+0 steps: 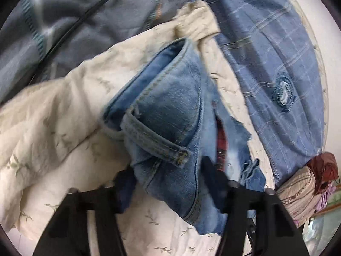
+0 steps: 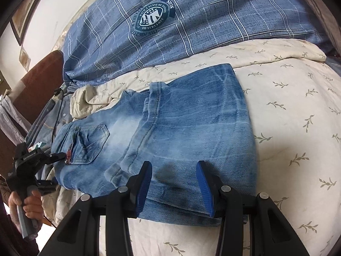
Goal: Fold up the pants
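At the left a person's hand [image 2: 27, 202] holds the black left gripper [image 1: 168, 170], its half-open jaws straddling the waistband of the faded blue denim pants [image 2: 181, 128] folded on the cream leaf-print bedsheet [image 2: 298, 106], while the blue-padded right gripper [image 2: 173, 183] stands half open over their near edge, grip unclear.

Right tongs [image 2: 173, 188] point downward, blue pads [image 2: 145, 189] apart. Left tongs [image 1: 168, 183], gripped by a hand [image 2: 25, 202], sit half-parted at the near left.
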`<state>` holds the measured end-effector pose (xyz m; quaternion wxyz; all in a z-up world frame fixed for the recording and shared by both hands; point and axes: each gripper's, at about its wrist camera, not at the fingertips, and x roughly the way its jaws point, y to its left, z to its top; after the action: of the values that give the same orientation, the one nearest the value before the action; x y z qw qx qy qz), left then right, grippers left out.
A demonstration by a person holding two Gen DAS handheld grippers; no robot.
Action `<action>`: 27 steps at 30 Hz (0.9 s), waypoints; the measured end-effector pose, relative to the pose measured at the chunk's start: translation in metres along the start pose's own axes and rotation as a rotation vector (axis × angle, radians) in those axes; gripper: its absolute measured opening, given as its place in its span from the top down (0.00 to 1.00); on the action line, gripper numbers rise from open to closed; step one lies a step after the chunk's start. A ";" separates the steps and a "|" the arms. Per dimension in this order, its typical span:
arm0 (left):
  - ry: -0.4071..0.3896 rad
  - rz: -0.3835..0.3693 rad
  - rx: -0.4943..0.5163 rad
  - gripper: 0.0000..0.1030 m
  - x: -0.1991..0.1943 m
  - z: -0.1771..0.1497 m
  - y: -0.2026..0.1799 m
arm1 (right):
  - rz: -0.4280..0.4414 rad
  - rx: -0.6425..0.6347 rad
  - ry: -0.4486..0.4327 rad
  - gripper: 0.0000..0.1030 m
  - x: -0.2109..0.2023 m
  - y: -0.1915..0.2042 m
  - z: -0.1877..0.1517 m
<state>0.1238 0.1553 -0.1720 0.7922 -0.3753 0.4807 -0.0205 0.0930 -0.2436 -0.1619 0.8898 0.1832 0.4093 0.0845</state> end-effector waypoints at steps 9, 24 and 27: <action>-0.018 0.052 0.119 0.56 0.000 0.001 -0.027 | -0.025 -0.037 -0.004 0.55 0.002 0.007 -0.002; -0.051 0.035 -0.023 0.19 0.003 -0.005 0.017 | -0.015 -0.045 -0.002 0.55 0.002 0.007 -0.002; -0.038 0.009 -0.023 0.19 0.016 0.004 0.016 | -0.019 -0.057 -0.003 0.55 0.002 0.008 -0.003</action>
<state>0.1303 0.1624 -0.1927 0.7969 -0.3824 0.4676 -0.0044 0.0919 -0.2348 -0.1618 0.8961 0.1540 0.4070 0.0876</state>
